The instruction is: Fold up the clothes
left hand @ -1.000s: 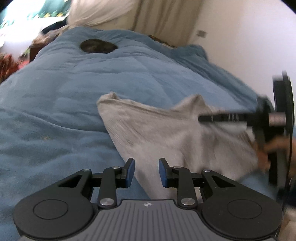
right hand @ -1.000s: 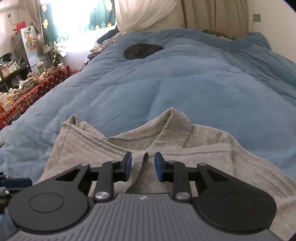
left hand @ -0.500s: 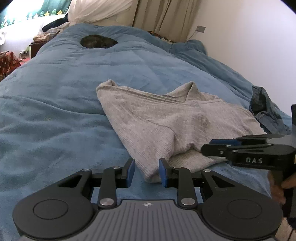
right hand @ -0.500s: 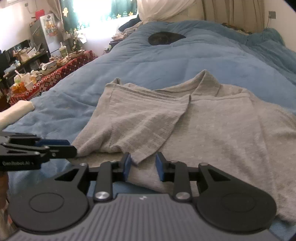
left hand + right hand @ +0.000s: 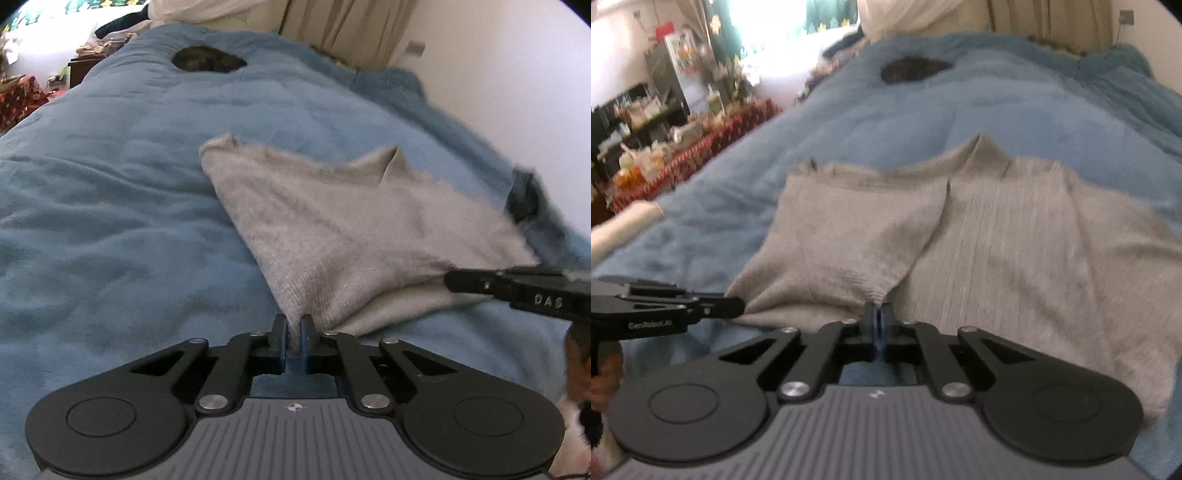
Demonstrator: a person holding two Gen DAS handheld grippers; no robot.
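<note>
A grey knit garment (image 5: pixel 351 229) lies on the blue duvet (image 5: pixel 110 221), its left side folded over the middle. My left gripper (image 5: pixel 294 328) has the garment's near left corner between its blue pads, and the jaws are closing on that cloth. From the right wrist view the left gripper (image 5: pixel 737 305) reaches in from the left edge. My right gripper (image 5: pixel 881 317) is closing tight on the tip of the folded flap of the garment (image 5: pixel 1015 240). In the left wrist view the right gripper (image 5: pixel 448 281) comes in from the right.
A dark round thing (image 5: pixel 208 61) rests far up the duvet. A dark blue garment (image 5: pixel 524 195) lies by the white wall on the right. A cluttered table with a red cloth (image 5: pixel 701 147) stands left of the bed. A hand (image 5: pixel 576 365) holds the right gripper.
Both grippers went from open to closed on the garment's near edge. The right gripper drew back from over the garment to that edge. The cloth now pulls up toward the pads.
</note>
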